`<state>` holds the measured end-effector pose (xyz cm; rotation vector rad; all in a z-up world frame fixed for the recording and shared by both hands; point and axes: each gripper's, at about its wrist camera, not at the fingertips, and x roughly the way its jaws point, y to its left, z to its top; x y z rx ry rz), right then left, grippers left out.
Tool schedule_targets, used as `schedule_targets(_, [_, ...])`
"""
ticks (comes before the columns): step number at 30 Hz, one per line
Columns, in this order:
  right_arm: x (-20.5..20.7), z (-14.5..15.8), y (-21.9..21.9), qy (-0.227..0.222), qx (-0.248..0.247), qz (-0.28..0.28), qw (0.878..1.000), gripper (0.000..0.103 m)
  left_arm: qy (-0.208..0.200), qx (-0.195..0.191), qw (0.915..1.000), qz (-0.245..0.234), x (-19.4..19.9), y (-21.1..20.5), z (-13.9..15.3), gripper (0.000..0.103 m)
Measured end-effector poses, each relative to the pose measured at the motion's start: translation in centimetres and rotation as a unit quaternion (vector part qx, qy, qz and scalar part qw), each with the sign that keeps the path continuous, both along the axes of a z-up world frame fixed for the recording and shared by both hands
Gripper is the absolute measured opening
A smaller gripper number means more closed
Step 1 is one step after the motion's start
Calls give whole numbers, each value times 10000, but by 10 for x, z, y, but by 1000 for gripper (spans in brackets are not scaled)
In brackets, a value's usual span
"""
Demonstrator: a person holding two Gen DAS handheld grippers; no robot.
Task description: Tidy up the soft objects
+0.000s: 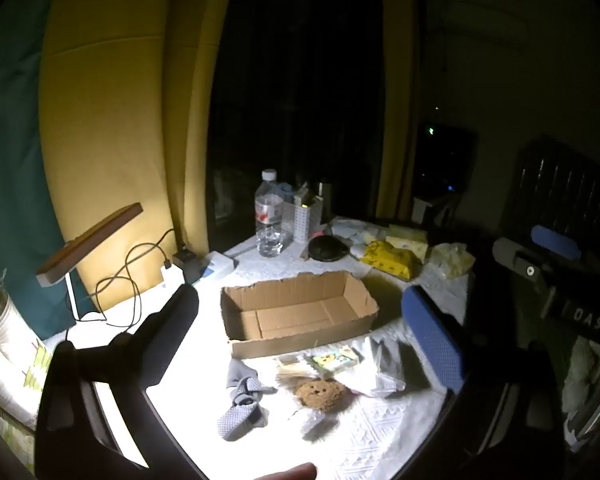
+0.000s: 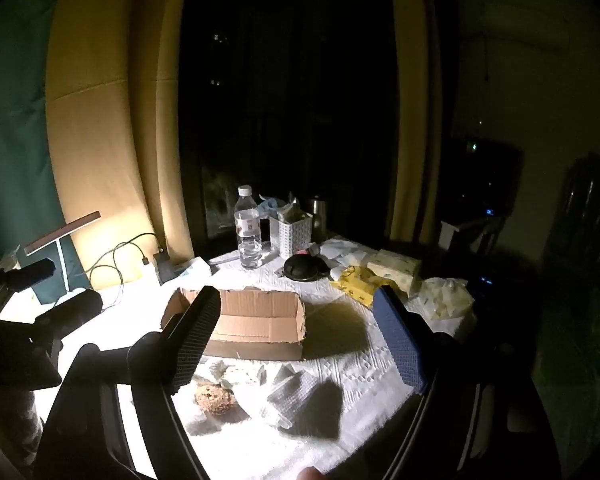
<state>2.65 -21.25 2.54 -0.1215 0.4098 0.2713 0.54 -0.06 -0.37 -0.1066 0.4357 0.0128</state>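
Note:
An open, empty cardboard box sits mid-table; it also shows in the right wrist view. In front of it lie soft things: a grey dotted sock, a brown plush cookie-like toy, a small colourful pack and clear plastic-wrapped items. My left gripper is open and empty, held above these. My right gripper is open and empty, over the box's front edge. The right gripper's fingers show at the far right of the left wrist view.
A desk lamp, cables and a charger stand at the left. A water bottle, white basket, black round object and yellow tissue packs sit behind the box. Paper cups lie far left.

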Motion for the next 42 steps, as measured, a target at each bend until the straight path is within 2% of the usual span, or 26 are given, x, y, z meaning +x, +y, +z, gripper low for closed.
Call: schedule_targets(42, [-3, 0, 1, 50, -55, 17, 10000, 81, -84, 75, 9999, 1, 3, 12, 13, 103])
